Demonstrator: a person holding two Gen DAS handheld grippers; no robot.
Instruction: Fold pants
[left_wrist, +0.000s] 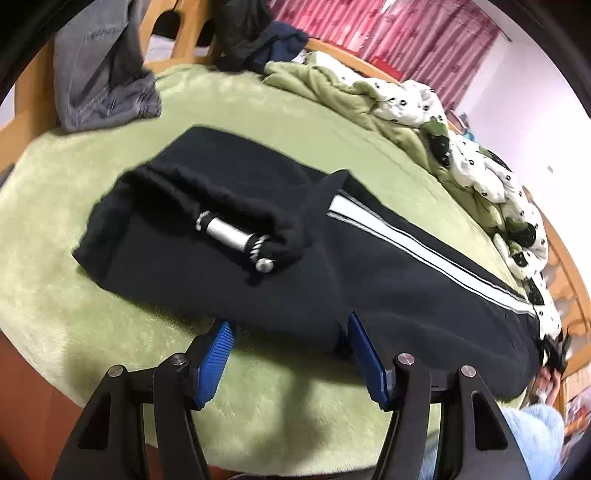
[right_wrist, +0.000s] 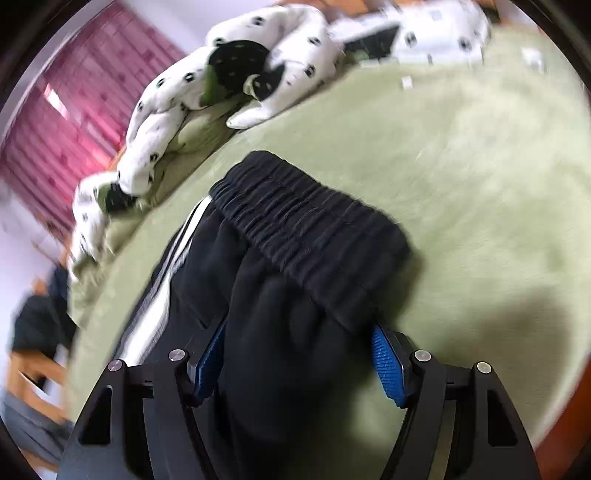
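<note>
Left tongs (left_wrist: 291, 356): spread wide, clasping nothing, low over the near long edge of the pants (left_wrist: 332, 288). One blue pad (left_wrist: 364, 354) right at the cloth's border, perhaps brushing it; the other over bare blanket (left_wrist: 258, 110).

Right tongs (right_wrist: 297, 363): also spread wide, with a thick bunch of black cloth lying between the fingers, just short of the gathered waistband (right_wrist: 310, 236). No squeeze visible, so straddling the cloth rather than pinching it, as far as the blurred view allows.

Pants laid lengthwise across the green blanket, seemingly doubled leg on leg, white stripe (left_wrist: 424, 251) running along the top. At the far end from the waistband, a puckered hem (left_wrist: 207, 192) with a small metal tube (left_wrist: 236, 236) resting on it; purpose unclear.

Further out: a grey garment (left_wrist: 103, 85) heaped at the bed's corner, a spotted quilt (left_wrist: 406, 99) bunched along the far side, pink curtain (left_wrist: 406, 33) behind.

Probably the stage between the lengthwise fold and the crosswise one. Next, likely: close both tongs on the cloth, right near the waistband, left on the near edge, catching every layer. Then lift just clear of the blanket and carry one end over toward the other, edges kept in line. Worth watching: the metal tube, liable to roll or end up trapped in the fold, and thick fleece slipping from a shallow pinch.
</note>
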